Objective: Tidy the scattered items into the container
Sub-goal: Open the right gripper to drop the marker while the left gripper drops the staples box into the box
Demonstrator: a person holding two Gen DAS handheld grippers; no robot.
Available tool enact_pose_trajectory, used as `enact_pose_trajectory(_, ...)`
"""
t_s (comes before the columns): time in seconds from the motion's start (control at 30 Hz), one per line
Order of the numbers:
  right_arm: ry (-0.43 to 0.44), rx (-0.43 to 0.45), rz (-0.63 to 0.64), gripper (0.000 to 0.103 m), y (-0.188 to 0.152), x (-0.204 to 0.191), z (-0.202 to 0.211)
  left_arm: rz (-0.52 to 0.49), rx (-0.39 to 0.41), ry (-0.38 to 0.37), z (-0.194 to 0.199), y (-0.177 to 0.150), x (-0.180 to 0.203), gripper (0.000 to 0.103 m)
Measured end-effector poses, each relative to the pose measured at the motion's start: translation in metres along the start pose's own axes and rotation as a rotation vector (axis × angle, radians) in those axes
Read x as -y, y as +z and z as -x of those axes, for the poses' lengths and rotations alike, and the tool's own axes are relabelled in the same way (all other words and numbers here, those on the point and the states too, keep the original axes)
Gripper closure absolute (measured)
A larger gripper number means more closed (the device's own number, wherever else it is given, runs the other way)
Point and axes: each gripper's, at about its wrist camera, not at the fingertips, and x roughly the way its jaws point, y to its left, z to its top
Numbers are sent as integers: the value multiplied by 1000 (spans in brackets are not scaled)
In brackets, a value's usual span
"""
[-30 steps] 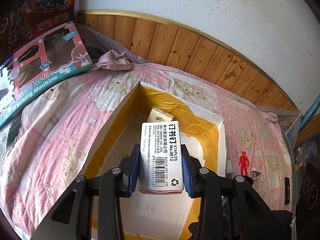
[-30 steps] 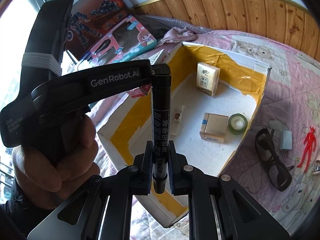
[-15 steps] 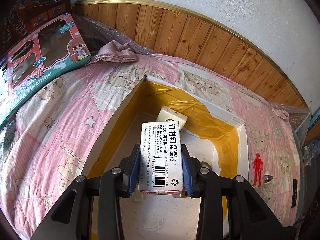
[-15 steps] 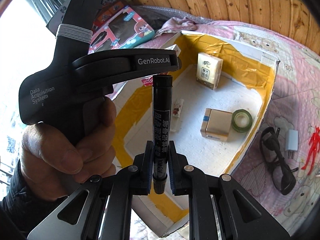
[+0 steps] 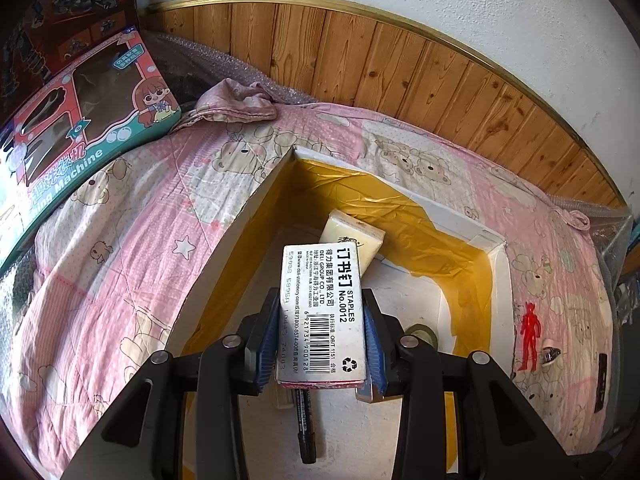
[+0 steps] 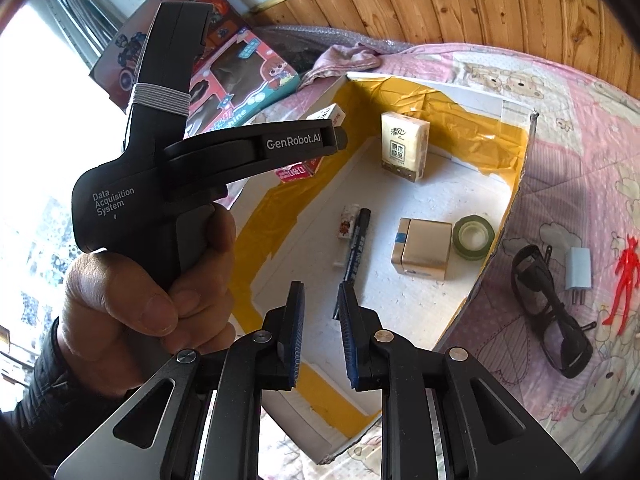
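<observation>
At the centre of the left wrist view, my left gripper [image 5: 322, 344] pinches the white staples box [image 5: 322, 312] above the white container with yellow tape [image 5: 248, 216]. My right gripper [image 6: 320, 334] stands spread and empty at the lower middle of its view. On the container floor I see the black marker pen [image 6: 356, 246], beside the gold box [image 6: 424, 250] and green tape roll [image 6: 473, 237].
</observation>
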Motion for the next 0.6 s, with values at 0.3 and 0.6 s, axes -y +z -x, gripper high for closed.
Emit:
enact_pose_trajectory(0.3,15,30,-34,83,-16,2,21,9,21,-6,23,-2,-8,63)
enact_pose_trajectory(0.6,25,58,-54,83,-35,2,42,-18,55,-23,52,-5,-2,56)
